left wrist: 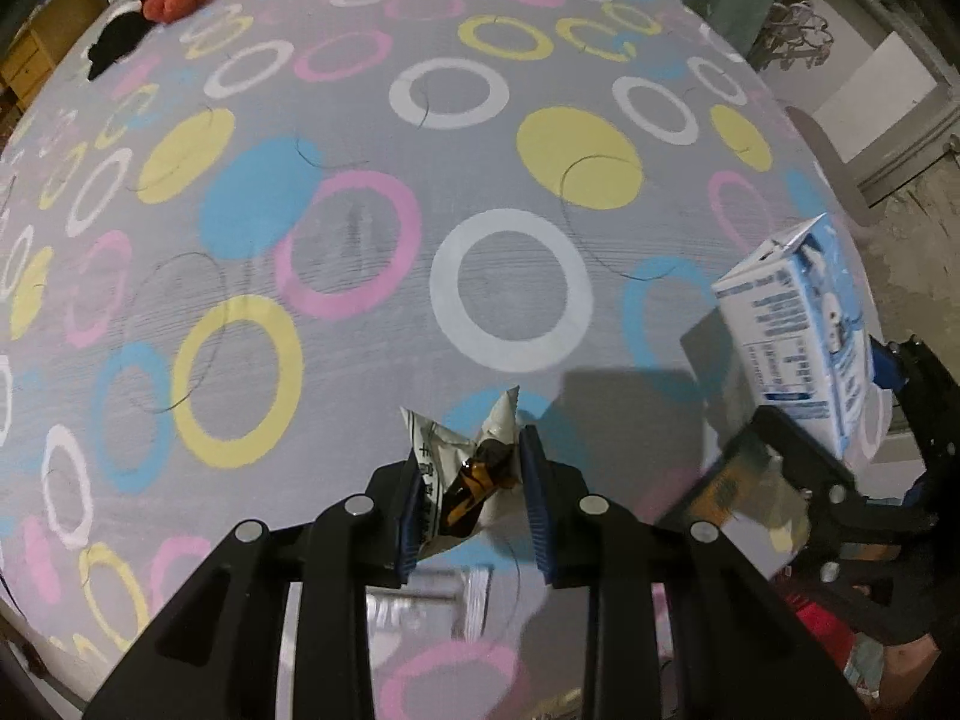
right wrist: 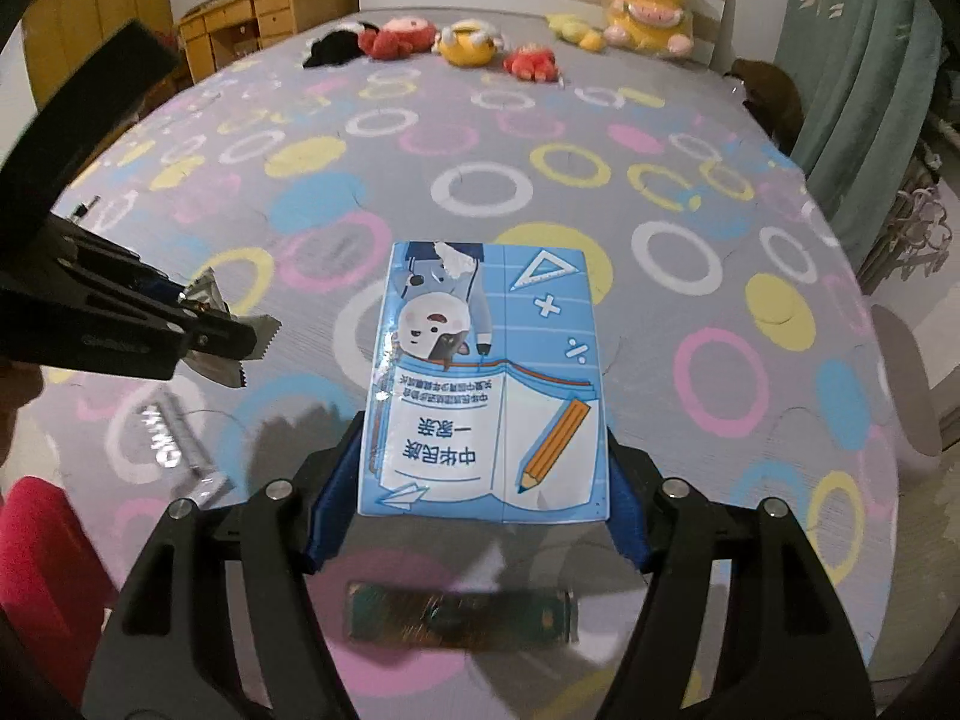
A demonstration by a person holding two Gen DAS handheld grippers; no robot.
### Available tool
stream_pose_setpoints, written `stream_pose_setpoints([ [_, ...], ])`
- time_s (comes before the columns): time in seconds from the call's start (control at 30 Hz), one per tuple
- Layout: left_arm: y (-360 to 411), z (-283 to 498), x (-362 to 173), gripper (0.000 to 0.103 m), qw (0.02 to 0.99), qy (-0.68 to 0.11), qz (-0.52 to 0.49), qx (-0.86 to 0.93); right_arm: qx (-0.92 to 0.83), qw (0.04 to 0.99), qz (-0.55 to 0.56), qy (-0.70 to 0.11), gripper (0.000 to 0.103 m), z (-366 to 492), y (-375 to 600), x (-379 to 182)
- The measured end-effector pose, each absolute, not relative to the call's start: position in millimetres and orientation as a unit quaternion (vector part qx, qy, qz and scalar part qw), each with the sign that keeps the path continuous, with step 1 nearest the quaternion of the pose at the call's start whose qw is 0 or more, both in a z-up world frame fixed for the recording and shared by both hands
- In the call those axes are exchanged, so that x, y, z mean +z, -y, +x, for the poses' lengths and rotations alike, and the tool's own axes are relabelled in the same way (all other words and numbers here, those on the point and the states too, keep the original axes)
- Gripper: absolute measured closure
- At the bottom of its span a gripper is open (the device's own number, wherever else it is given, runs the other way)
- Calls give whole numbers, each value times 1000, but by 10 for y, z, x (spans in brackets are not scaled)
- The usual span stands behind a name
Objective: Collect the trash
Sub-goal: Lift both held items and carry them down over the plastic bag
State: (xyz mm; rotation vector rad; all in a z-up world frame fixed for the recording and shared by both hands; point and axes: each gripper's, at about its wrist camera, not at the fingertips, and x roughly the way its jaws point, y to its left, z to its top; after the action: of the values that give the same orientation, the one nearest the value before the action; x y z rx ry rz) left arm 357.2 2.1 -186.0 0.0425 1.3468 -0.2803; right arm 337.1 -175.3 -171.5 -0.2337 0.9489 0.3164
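Left claw (left wrist: 471, 489) clamps wrapper (left wrist: 462, 462); right claw (right wrist: 480, 510) clamps carton (right wrist: 486, 384); right view alone shows, perhaps, foil packet (right wrist: 459, 609).

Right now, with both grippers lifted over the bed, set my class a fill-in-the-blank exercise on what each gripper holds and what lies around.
1. The left gripper is shut on a crumpled ____.
2. The right gripper grips a blue and white ____ printed with a pencil and a notebook.
3. The bedsheet is grey, patterned with coloured ____.
4. A row of ____ toys lies at the far end of the bed.

Missing words: wrapper; carton; rings; plush
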Motion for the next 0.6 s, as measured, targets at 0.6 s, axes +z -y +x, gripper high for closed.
stream_pose_setpoints([
  [0.6, 44, 2557, -1255, 74, 794, -585, 68, -149, 139, 894, -110, -411, 35, 2264, 1716, -851],
])
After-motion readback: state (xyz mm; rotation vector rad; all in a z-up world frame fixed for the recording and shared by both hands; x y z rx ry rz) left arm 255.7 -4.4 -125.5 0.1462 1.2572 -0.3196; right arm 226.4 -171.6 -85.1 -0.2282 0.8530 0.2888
